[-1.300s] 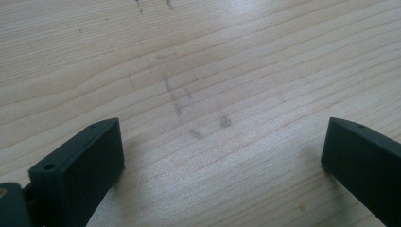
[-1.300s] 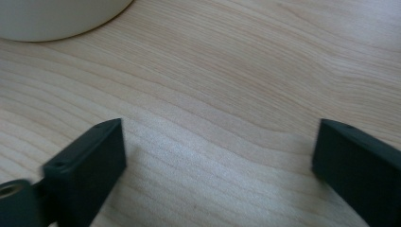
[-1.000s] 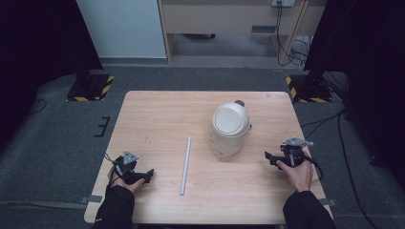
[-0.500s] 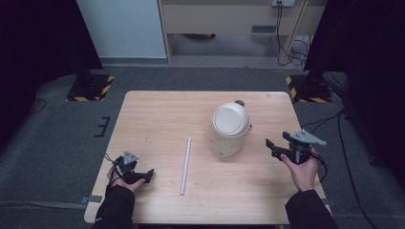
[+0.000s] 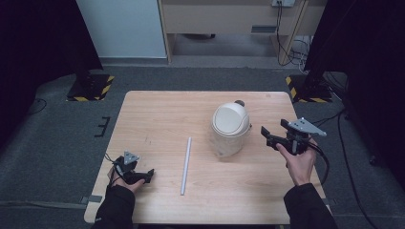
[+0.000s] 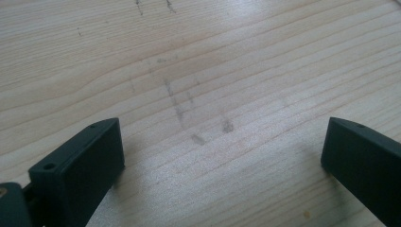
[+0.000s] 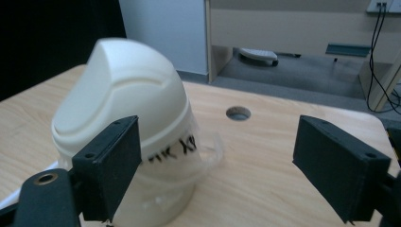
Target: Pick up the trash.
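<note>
A pale wood bench (image 5: 157, 119) stands on grey carpet; dark curtains hang at both sides, and hazard-striped bases sit on the floor at the far left (image 5: 90, 88) and far right. A white panel and a wooden cabinet (image 5: 229, 19) stand at the back, with cables trailing down at the far right.

At the near left, the left tool (image 5: 145, 176) lies low on the bench in the person's hand, released, its jaws wide apart. The left gripper view brings up what the high view cannot: faint grey scuff marks (image 6: 189, 113) on the wood grain between the jaws, with nothing held.

Near the middle a white rod (image 5: 186, 165) lies on the bench, running near to far. Just to its right, and farther back, stands a cream bin (image 5: 230, 129) with a domed swing lid.

At the right, the right tool (image 5: 267, 136) is held above the bench, aimed left at the bin, released and apart from it. The right gripper view shows the bin (image 7: 123, 127) partly behind the left jaw, a round hole (image 7: 238, 113) in the bench beyond it, and black handwriting (image 7: 172, 150) on the bin's clear band, perhaps "X8", mostly unreadable.
</note>
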`<state>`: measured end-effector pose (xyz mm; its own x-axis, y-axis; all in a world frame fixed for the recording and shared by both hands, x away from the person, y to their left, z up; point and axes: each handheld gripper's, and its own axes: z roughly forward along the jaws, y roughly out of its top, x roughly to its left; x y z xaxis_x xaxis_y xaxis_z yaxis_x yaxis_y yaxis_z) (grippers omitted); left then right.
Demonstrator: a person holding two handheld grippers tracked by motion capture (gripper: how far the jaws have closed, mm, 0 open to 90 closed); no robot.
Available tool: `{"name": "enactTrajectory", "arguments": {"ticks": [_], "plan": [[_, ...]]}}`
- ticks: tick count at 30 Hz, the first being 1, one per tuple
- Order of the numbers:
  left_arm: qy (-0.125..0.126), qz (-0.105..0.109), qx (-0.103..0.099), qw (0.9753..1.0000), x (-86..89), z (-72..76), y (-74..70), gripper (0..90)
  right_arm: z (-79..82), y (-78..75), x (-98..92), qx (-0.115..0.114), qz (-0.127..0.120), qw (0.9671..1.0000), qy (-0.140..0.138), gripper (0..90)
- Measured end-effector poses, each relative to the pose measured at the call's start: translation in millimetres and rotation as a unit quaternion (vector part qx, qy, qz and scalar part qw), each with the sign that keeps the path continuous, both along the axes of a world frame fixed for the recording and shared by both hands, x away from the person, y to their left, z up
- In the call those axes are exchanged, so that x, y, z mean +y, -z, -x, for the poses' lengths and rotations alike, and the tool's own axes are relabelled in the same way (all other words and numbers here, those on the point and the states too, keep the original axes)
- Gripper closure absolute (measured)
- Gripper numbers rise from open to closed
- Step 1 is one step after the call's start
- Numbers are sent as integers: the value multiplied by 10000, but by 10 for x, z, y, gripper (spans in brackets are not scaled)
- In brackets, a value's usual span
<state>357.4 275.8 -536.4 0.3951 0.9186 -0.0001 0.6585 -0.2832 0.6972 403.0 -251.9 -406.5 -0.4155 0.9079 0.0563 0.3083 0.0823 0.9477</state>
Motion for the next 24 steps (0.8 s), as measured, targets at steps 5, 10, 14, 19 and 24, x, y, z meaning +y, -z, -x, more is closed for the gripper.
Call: {"name": "enactTrajectory", "arguments": {"ticks": [5,10,14,19,24], "plan": [[-26,-1,2,10000,-8,1,0,0,-120,-154,154,-47,94,9999,-15,151],[-31,2,2,10000,-15,1,0,0,-263,-235,375,-87,229,9997,-82,152],[-29,1,3,10000,-17,1,0,0,-335,-235,488,-52,337,9994,-109,152],[33,5,4,10000,-26,-1,0,0,-435,-175,674,-2,325,9993,-173,148],[62,6,-2,10000,-32,-1,1,0,-498,-65,841,93,484,9986,-214,117]]}}
